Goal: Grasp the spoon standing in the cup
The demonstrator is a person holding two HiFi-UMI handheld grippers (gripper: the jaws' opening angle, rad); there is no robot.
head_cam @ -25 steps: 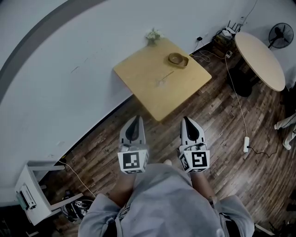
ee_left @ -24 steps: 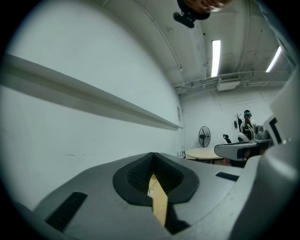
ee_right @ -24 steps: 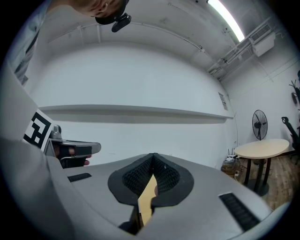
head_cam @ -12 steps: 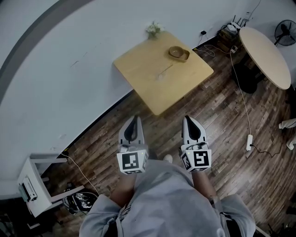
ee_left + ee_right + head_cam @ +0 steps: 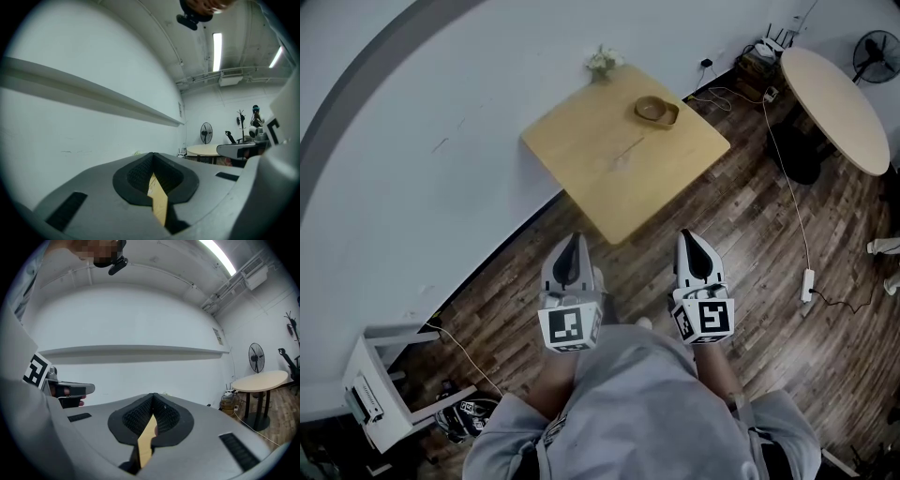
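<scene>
A square light-wood table [image 5: 619,178] stands against the white wall, some way ahead of me. On its far right part sits a low brown cup [image 5: 656,110]; a spoon in it is too small to make out. A thin pale mark [image 5: 628,153] lies near the table's middle. My left gripper [image 5: 574,241] and right gripper [image 5: 687,237] are held side by side over the floor, short of the table's near corner, both shut and empty. In the left gripper view the left gripper [image 5: 152,155] has its pads together; the right gripper [image 5: 153,396] looks the same in its own view.
A small potted plant [image 5: 601,62] stands at the table's far corner. A round table [image 5: 830,108], a fan [image 5: 874,49] and cables with a power strip [image 5: 807,284] are at the right. A white stand [image 5: 380,384] sits lower left on the plank floor.
The wooden table has drifted slightly left and up in the head view. Both grippers keep their places side by side and stay shut.
</scene>
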